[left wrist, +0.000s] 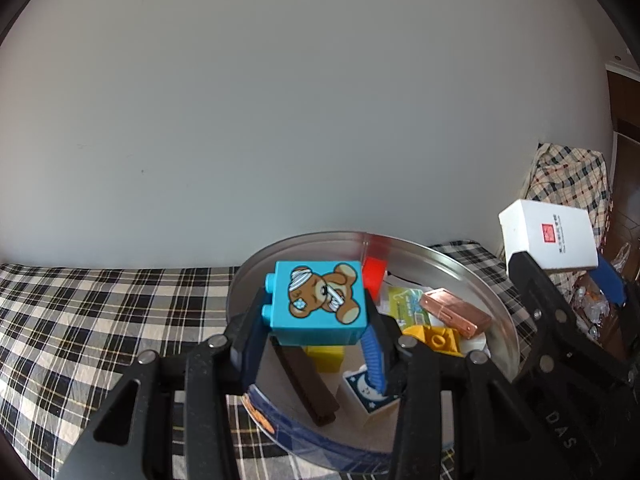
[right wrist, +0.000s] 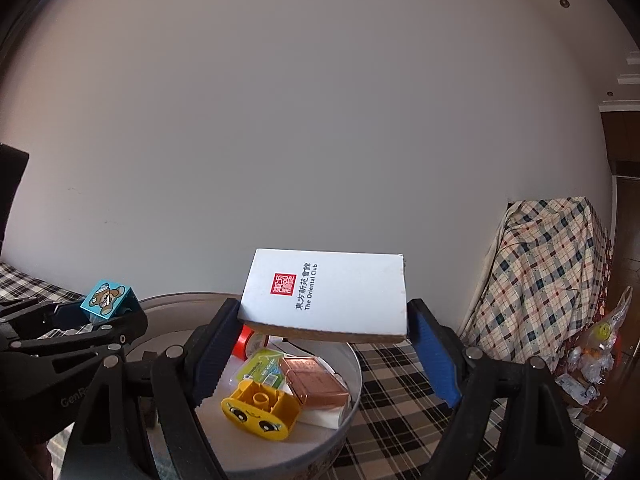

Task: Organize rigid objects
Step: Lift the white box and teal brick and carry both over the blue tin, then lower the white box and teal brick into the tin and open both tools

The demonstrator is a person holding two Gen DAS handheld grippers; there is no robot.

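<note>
Turquoise block with a brown bandaged teddy print. White box, red square seal, black lettering. Round tin: silver inside, navy outer wall. In it: yellow block with cartoon eyes, copper-coloured case, red piece, dark brown bar, navy moon-print card, green-yellow packet. Tablecloth: black-and-cream plaid. Gripper pads blue, frames black.
</note>
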